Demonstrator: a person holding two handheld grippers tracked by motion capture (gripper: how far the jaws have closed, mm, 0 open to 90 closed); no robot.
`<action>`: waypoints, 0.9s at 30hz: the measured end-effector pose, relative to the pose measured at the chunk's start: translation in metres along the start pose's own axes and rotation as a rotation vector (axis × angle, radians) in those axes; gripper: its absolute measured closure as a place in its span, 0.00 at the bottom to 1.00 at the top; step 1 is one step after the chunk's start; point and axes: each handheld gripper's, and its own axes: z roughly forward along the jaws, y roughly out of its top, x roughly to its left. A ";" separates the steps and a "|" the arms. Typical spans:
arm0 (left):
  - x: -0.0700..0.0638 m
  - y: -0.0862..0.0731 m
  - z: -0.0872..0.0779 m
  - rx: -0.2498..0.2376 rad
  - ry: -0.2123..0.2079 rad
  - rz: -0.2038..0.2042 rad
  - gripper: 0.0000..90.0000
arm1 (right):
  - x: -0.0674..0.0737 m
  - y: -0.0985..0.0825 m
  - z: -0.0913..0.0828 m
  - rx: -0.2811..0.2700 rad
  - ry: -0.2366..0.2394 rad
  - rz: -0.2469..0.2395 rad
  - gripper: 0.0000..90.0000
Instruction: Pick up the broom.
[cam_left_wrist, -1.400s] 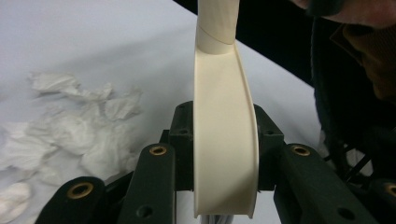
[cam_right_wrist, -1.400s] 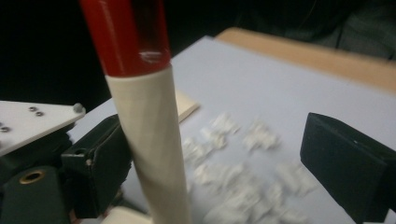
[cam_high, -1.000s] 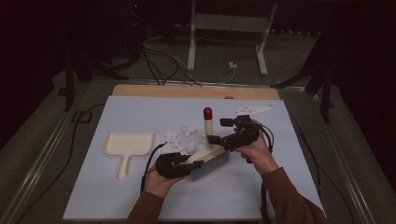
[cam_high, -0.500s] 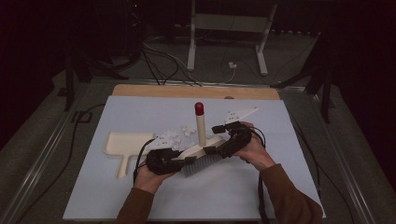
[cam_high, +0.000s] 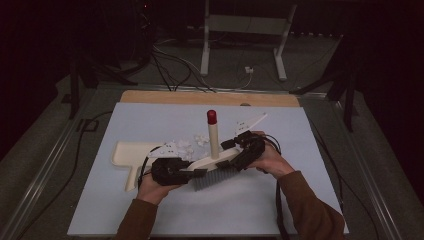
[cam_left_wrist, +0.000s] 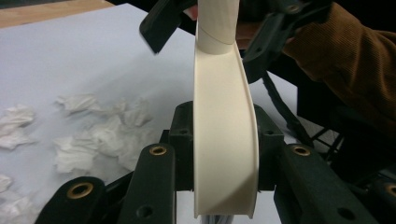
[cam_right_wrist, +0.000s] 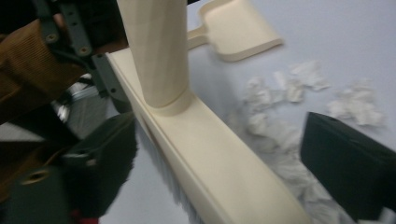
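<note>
Brush (cam_high: 216, 167): cream head with grey bristles below and an upright cream handle capped in red, standing on the pale blue table mat (cam_high: 300, 200). Left gripper (cam_high: 187, 174): jaws clamped on one end of the brush head, seen in the left gripper view as black pads pressed to both long sides of the cream bar (cam_left_wrist: 225, 140), which runs straight ahead from the jaws to the handle base. Right gripper (cam_high: 239, 156): at the opposite end of the head, jaws apart and straddling it; they have just been closing, with the head between them, and in the right gripper view the pads (cam_right_wrist: 348, 163) stand clear of the cream bar (cam_right_wrist: 210, 163) on both sides, no grip made. The handle rises just ahead of the right gripper, between the two grippers. Paper scraps (cam_high: 187, 144): white, crumpled, scattered on the mat just beyond the brush, on the far side from the person. Dustpan (cam_high: 127, 156): cream, flat on the mat, just beside the left gripper on its outer side, beyond the scraps from the right gripper.
</note>
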 end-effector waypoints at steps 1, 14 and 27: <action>0.000 0.000 0.000 0.004 -0.005 0.003 0.77 | 0.000 0.000 0.001 0.008 0.024 -0.008 0.23; 0.003 -0.001 0.001 -0.010 -0.021 -0.010 0.71 | 0.001 -0.006 0.005 0.070 0.204 -0.104 0.68; 0.006 -0.003 -0.020 -0.061 0.294 -0.082 0.17 | -0.007 -0.011 -0.001 0.012 0.120 -0.061 0.75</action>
